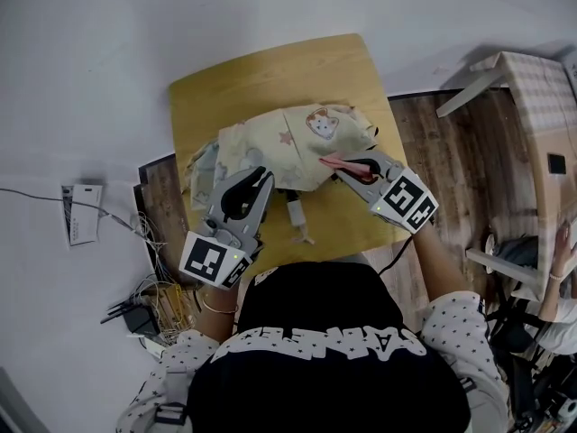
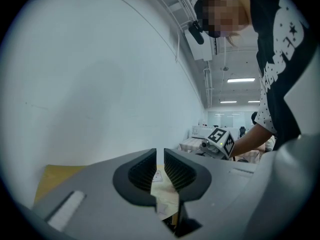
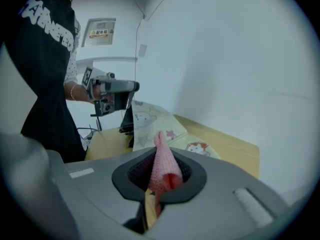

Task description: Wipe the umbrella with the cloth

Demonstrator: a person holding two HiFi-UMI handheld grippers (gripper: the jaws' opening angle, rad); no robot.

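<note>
A pale yellow umbrella with cartoon prints lies crumpled on the wooden table. My left gripper is at its near left edge, pointing level. In the left gripper view my left gripper is shut on a fold of the umbrella fabric. My right gripper is at the umbrella's right side, shut on a pink cloth. In the right gripper view the cloth sticks up out of my right gripper, just above the umbrella. The left gripper shows beyond it.
The table stands against a white wall. A tangle of cables and a plug strip lies on the floor at the left, by a white card. A checked chair and another person are at the right.
</note>
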